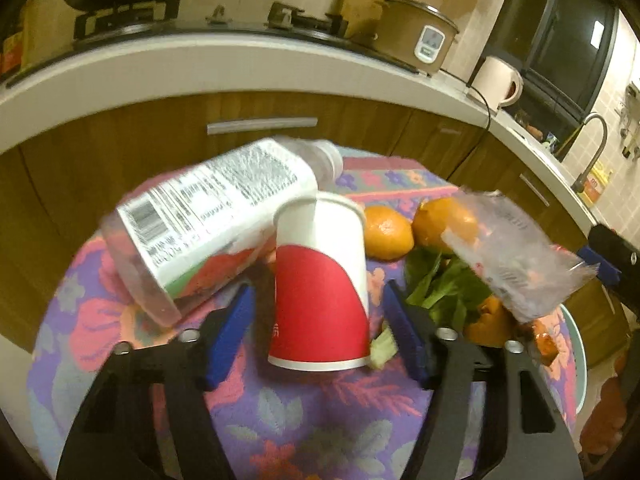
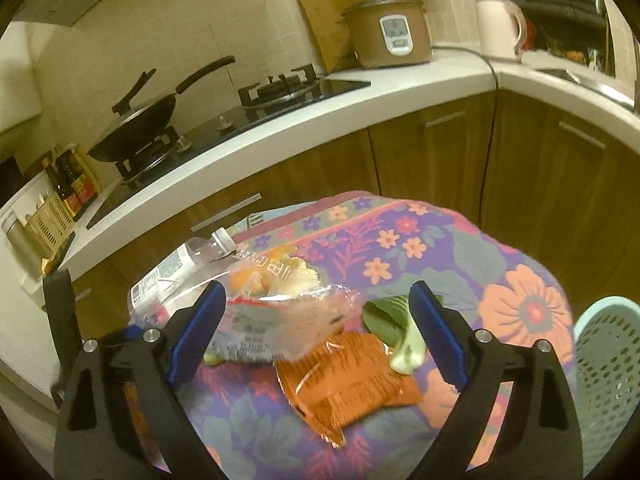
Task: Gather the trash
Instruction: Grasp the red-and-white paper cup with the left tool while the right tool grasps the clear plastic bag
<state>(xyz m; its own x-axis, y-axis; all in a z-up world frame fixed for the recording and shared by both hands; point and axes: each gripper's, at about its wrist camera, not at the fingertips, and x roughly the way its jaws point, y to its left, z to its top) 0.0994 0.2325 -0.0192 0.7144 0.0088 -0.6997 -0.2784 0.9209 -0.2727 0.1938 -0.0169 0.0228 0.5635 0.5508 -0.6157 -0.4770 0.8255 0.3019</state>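
In the left wrist view a red and white paper cup [image 1: 320, 284] stands upside down on the floral tablecloth [image 1: 304, 412], between my left gripper's [image 1: 318, 304] open fingers without touching them. A clear plastic bottle [image 1: 208, 216] lies tilted behind it on the left. Two oranges [image 1: 388, 232], green leaves [image 1: 440, 284] and a clear plastic wrapper [image 1: 516, 252] lie to the right. In the right wrist view my right gripper [image 2: 316, 304] is open above the clear wrapper [image 2: 280, 320], an orange snack packet [image 2: 348, 380] and a bok choy piece [image 2: 396, 332].
A pale green perforated basket [image 2: 608, 364] stands at the table's right edge. Behind the table run wooden cabinets [image 2: 432, 152] and a white counter [image 2: 280, 128] with a wok [image 2: 140, 120], a rice cooker [image 2: 388, 32] and a kettle [image 2: 500, 28].
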